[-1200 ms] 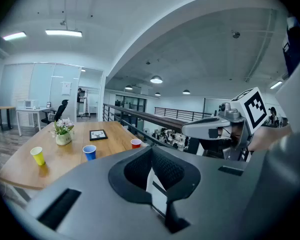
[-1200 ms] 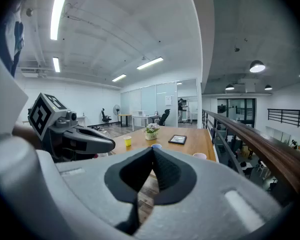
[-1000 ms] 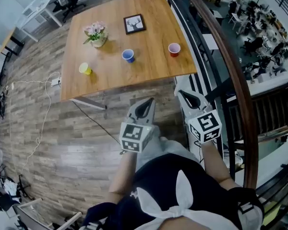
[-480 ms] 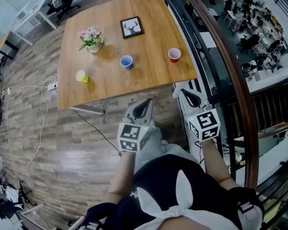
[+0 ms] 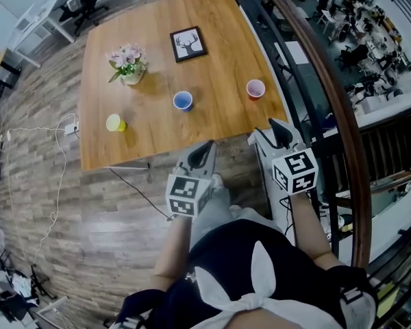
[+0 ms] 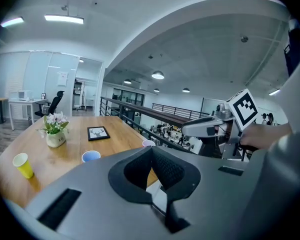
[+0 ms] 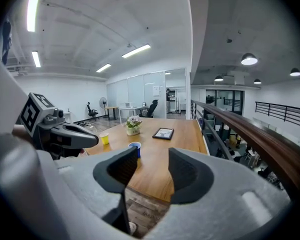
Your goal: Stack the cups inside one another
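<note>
Now the bench (image 5: 212, 125) is closer. The right gripper (image 5: 277, 132) has just spread its fingers, nothing between them; the left gripper (image 5: 207, 149) has its fingers together. The yellow cup (image 5: 114, 123), blue cup (image 5: 183, 101) and red cup (image 5: 255, 89) stand well apart on it, unstacked: first pick coming.
</note>
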A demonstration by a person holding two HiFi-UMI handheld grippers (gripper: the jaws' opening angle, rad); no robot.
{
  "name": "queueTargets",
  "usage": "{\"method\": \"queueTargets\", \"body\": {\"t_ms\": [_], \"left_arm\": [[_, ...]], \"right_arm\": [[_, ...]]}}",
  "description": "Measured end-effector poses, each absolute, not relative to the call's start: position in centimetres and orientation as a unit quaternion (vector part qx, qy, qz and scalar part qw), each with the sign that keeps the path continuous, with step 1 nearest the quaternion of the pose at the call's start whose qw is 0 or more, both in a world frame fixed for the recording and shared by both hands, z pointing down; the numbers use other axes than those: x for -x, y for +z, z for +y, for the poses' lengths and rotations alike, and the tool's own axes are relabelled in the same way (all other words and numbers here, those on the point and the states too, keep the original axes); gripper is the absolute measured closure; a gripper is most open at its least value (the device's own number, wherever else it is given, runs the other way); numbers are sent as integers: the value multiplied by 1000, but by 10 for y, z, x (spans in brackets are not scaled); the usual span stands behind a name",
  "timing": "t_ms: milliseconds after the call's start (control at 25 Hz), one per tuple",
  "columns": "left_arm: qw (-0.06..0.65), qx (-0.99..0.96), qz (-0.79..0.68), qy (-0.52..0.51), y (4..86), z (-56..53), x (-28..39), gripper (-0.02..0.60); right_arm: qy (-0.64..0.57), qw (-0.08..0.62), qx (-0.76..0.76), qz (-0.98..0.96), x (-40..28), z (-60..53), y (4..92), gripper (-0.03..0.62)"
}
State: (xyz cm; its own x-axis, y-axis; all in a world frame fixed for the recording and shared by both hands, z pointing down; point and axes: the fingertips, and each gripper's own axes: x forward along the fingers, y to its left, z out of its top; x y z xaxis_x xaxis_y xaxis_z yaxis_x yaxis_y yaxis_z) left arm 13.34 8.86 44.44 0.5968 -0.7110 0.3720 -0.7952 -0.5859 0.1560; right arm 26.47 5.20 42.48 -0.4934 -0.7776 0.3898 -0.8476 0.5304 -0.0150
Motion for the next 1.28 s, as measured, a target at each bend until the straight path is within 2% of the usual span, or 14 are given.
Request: {"method": "queueTargets", "body": {"t_ms": [480,1280], "left_arm": [[162,-884,-416,139,453,19,-97,565],[172,-892,-386,161,479,-27,-77,565]], "right_arm": [[110,203,-515,-826,-262,-29,444,332],[134,260,-541,-789,-277,-81,490,298]]}}
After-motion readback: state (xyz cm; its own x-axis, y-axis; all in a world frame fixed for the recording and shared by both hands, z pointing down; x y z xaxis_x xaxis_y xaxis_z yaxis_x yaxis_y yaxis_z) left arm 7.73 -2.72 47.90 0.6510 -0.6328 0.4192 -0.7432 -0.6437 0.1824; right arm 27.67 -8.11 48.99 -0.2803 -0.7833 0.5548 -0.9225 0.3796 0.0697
